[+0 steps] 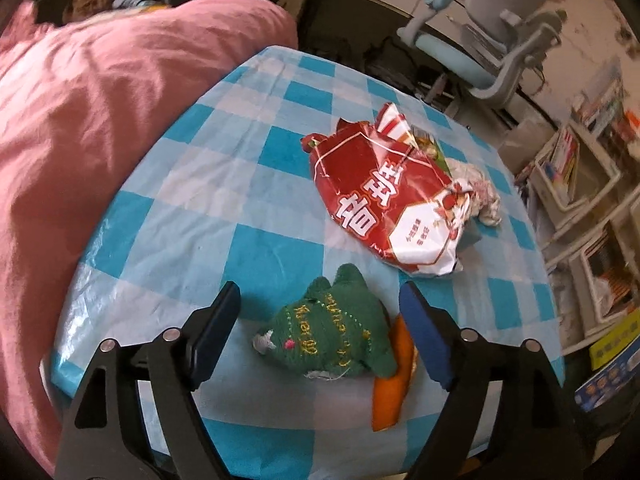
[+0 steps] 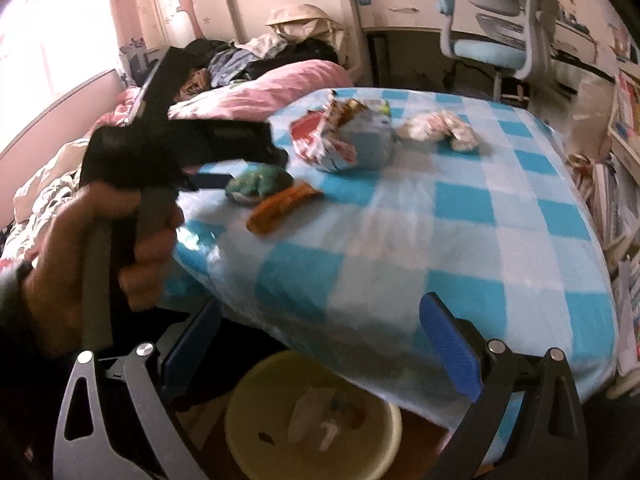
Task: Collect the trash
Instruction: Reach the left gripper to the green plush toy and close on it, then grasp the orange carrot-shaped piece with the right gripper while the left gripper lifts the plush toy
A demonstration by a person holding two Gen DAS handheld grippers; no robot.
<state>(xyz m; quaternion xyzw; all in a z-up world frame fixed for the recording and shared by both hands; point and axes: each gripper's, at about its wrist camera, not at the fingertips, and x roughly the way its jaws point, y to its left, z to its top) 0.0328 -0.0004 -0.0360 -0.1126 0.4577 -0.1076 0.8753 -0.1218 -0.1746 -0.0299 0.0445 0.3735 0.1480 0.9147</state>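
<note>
Jaws of the left gripper (image 1: 316, 312) stand wide, pads clear of everything, with the green toy (image 1: 334, 334) lying on the table (image 1: 248, 216) between and just beyond them; nothing is held. An orange piece (image 1: 394, 372) pokes out from under the toy, near the blue pad on the right. Since the toy is likely no trash, the step in hand is probably to reach past it for the red wrapper (image 1: 384, 204), which lies farther along the checked cloth, crumpled and puffed up. To do that well, the gripper should pass over the toy without nudging it, come down with one finger on each side of a raised fold of the wrapper, and close only once the film sits well between the pads, because slick foil slips from a shallow pinch. Behind the wrapper, touching it, lies a wad of tissue (image 1: 486, 196), also still to be gathered. From the right wrist view, a hand (image 2: 100, 248) grips the left tool's handle from below, the tool held out over the table's near-left edge and tilted down at the toy. The right gripper (image 2: 320, 344) hangs open and empty off the table's edge, above a yellow bin (image 2: 248, 408) on the floor that already holds some scraps. Beyond the table a pink quilt (image 1: 100, 120) and a chair (image 1: 492, 48) are well apart from the work.
</note>
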